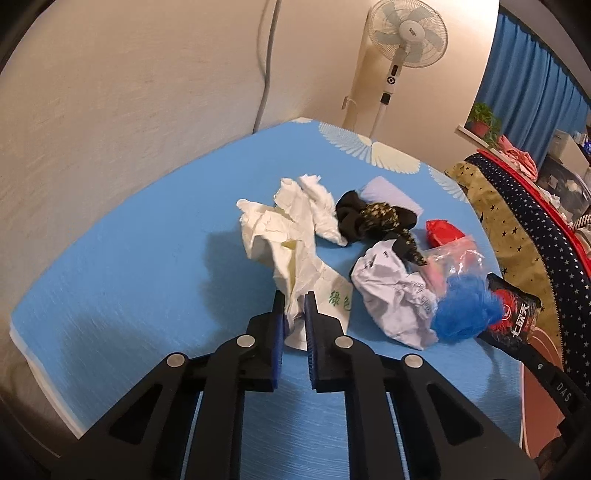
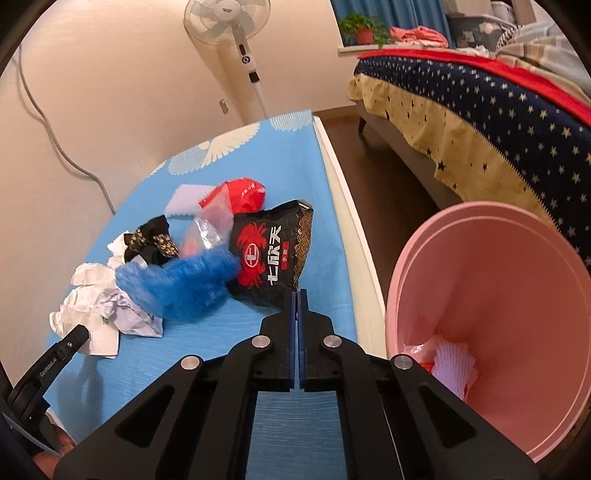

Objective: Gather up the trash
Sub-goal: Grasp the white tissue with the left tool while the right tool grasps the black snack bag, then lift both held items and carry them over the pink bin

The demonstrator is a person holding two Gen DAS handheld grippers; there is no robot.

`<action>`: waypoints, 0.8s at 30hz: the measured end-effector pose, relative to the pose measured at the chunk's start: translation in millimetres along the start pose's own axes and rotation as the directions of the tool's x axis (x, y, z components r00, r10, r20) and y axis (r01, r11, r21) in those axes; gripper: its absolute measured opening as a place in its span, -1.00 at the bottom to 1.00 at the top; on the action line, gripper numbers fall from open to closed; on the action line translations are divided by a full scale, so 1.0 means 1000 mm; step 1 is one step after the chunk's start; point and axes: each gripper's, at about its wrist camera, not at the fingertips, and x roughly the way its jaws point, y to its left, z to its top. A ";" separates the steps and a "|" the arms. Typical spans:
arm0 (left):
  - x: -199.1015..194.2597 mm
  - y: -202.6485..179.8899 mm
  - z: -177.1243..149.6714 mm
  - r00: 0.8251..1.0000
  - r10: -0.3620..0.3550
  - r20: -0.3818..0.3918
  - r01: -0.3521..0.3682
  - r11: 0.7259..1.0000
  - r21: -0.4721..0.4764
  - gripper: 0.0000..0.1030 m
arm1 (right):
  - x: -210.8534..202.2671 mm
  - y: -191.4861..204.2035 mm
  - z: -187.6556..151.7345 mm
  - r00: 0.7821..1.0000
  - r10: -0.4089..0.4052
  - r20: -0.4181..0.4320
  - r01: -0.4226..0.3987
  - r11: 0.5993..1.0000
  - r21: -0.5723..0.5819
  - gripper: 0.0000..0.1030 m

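A pile of trash lies on the blue table (image 1: 147, 266). My left gripper (image 1: 294, 302) is shut on the near end of a crumpled white paper bag (image 1: 280, 236) with green print. My right gripper (image 2: 297, 295) is shut on the near edge of a black snack packet (image 2: 275, 251) with a red crab. Between them lie crumpled white paper (image 1: 391, 299), a blue plastic puff (image 2: 177, 284), black patterned cloth (image 1: 373, 218), clear plastic and a red wrapper (image 2: 243, 192). A pink bin (image 2: 517, 266) stands right of the table with some trash inside.
A standing fan (image 1: 402, 33) is behind the table's far end. A bed with a starred cover (image 2: 498, 110) stands to the right across dark floor. A grey cable (image 1: 267, 62) runs down the wall. A pale purple pad (image 1: 391, 192) lies behind the pile.
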 end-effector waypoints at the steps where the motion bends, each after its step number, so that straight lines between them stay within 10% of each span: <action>1: -0.002 0.000 0.001 1.000 -0.003 0.005 0.003 1.000 0.000 -0.82 | -0.003 0.001 0.001 1.000 -0.002 0.007 0.002 1.000 -0.006 -0.98; 24: -0.054 -0.018 0.018 0.990 -0.028 0.137 0.014 0.995 0.100 -0.87 | -0.068 0.009 0.017 0.984 -0.042 0.173 0.058 0.994 -0.090 -0.99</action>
